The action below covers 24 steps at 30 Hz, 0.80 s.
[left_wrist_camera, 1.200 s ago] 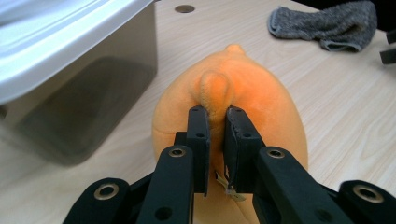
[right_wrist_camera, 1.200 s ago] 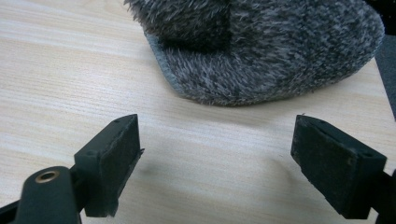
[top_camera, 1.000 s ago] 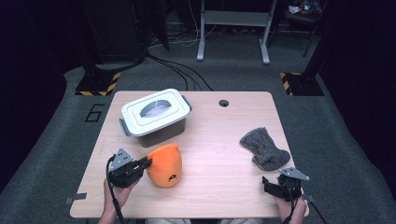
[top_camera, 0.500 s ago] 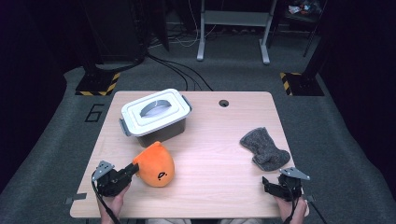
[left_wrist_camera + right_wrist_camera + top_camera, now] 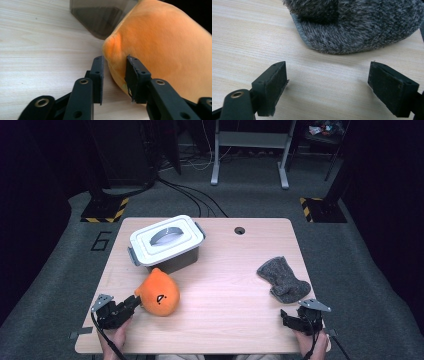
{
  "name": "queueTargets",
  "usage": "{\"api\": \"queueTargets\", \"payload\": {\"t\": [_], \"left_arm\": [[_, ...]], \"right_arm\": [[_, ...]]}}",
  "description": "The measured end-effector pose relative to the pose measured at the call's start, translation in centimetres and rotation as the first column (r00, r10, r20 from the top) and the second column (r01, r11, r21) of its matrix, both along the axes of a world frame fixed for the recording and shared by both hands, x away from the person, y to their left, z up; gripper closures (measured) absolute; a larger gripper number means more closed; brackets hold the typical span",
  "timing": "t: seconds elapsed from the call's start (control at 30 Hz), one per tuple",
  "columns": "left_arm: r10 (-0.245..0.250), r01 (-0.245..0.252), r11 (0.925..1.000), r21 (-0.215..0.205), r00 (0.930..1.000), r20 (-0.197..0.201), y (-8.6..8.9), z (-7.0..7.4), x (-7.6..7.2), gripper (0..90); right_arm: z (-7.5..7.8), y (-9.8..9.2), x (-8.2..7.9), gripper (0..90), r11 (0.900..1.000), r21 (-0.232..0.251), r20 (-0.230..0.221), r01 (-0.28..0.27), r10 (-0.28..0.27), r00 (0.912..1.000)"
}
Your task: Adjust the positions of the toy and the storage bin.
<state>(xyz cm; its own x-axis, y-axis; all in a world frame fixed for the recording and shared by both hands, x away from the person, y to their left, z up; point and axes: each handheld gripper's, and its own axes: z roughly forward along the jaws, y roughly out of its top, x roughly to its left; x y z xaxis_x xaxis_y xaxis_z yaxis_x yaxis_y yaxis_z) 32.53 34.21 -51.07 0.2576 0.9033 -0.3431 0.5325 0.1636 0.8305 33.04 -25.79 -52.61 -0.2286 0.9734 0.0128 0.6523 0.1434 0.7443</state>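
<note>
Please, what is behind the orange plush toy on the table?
Directly behind the orange plush toy stands a dark plastic box with a white lid, closed. The lid covers its contents, so they cannot be seen. The toy hides a little of the box's front wall.

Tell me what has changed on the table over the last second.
The left gripper drew the round orange plush toy toward the table's near left and set it down; its jaws have just been opening, a fold of plush between them. The right gripper, grey fuzzy mitt and white-lidded grey plastic box stayed put.
</note>
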Motion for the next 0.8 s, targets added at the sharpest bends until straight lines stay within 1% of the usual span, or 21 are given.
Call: {"api": "queueTargets", "payload": {"t": [0.03, 0.07, 0.17, 0.27, 0.3, 0.33, 0.37, 0.43, 0.47, 0.5, 0.53, 0.6, 0.63, 0.67, 0.73, 0.8], "left_arm": [[-0.004, 0.004, 0.9999, 0.009, 1.0, 0.001, 0.1, 0.0, 0.2, 65.9], [-0.008, 0.008, 1.0, 0.0, 1.0, -0.001, 0.1, 0.0, 0.3, 65.2], [-0.021, 0.021, 0.9996, 0.018, 0.9998, 0.005, 0.1, 0.1, 0.6, 61.7], [-0.034, 0.034, 0.999, 0.027, 0.9994, -0.006, 0.2, 0.3, 0.7, 56.6], [-0.035, 0.035, 0.999, 0.029, 0.9994, -0.004, 0.2, 0.4, 0.8, 53.2], [-0.037, 0.037, 0.9989, 0.029, 0.9992, -0.012, 0.3, 0.4, 0.7, 50.0], [-0.05, 0.05, 0.9981, 0.035, 0.9987, -0.014, 0.3, 0.5, 0.8, 46.9], [-0.051, 0.053, 0.9973, 0.052, 0.9984, -0.025, 0.4, 0.7, 0.8, 38.5], [-0.063, 0.064, 0.9966, 0.051, 0.9976, -0.031, 0.5, 0.8, 0.8, 35.7], [-0.062, 0.064, 0.9962, 0.059, 0.9974, -0.036, 0.5, 0.9, 0.8, 33.0], [-0.064, 0.066, 0.9963, 0.055, 0.9973, -0.034, 0.6, 1.0, 0.8, 30.3], [-0.063, 0.065, 0.9956, 0.068, 0.9974, -0.036, 0.8, 1.5, 0.8, 26.5], [-0.06, 0.062, 0.9957, 0.068, 0.9976, -0.035, 0.9, 1.7, 0.8, 24.8], [-0.057, 0.06, 0.9955, 0.073, 0.9972, -0.047, 1.1, 2.0, 0.8, 21.9], [-0.049, 0.052, 0.9957, 0.076, 0.9978, -0.044, 1.4, 2.7, 1.1, 20.0], [-0.042, 0.045, 0.995, 0.089, 0.9983, -0.04, 1.6, 3.6, 1.5, 18.0]], "right_arm": [[0.0, 0.0, 0.0, 14.8, 1.0, 0.002, -0.001, 0.001, -0.001, 1.0], [0.0, 0.0, 0.0, 14.8, 1.0, 0.002, 0.0, 0.002, -0.002, 1.0], [0.0, 0.0, 0.1, 14.8, 1.0, 0.003, -0.005, 0.003, -0.003, 1.0], [0.0, 0.0, 0.1, 14.9, 1.0, 0.002, -0.008, 0.001, -0.001, 1.0], [0.0, 0.0, 0.1, 14.9, 1.0, 0.002, -0.008, 0.001, -0.001, 1.0], [0.0, 0.0, 0.1, 14.9, 1.0, 0.002, -0.008, 0.001, -0.001, 1.0], [0.0, 0.0, 0.1, 14.9, 1.0, 0.001, -0.007, 0.0, 0.0, 1.0], [0.0, 0.1, 0.1, 14.9, 1.0, 0.007, -0.014, 0.005, -0.005, 0.9999], [0.0, 0.1, 0.1, 14.9, 1.0, 0.006, -0.013, 0.004, -0.004, 0.9999], [0.0, 0.0, 0.1, 15.0, 1.0, 0.004, -0.009, -0.001, 0.001, 1.0], [0.0, 0.0, 0.1, 15.0, 1.0, 0.004, -0.009, -0.002, 0.002, 1.0], [0.0, 0.0, 0.1, 15.0, 1.0, 0.006, -0.008, -0.003, 0.003, 1.0], [0.0, 0.0, 0.1, 15.0, 1.0, 0.007, -0.007, -0.004, 0.004, 1.0], [0.0, 0.0, 0.1, 15.0, 1.0, 0.007, -0.007, -0.004, 0.004, 1.0], [0.0, 0.0, 0.1, 14.9, 1.0, 0.008, -0.008, -0.006, 0.006, 1.0], [0.0, 0.0, 0.1, 14.9, 1.0, 0.01, -0.014, -0.004, 0.004, 0.9999]]}}
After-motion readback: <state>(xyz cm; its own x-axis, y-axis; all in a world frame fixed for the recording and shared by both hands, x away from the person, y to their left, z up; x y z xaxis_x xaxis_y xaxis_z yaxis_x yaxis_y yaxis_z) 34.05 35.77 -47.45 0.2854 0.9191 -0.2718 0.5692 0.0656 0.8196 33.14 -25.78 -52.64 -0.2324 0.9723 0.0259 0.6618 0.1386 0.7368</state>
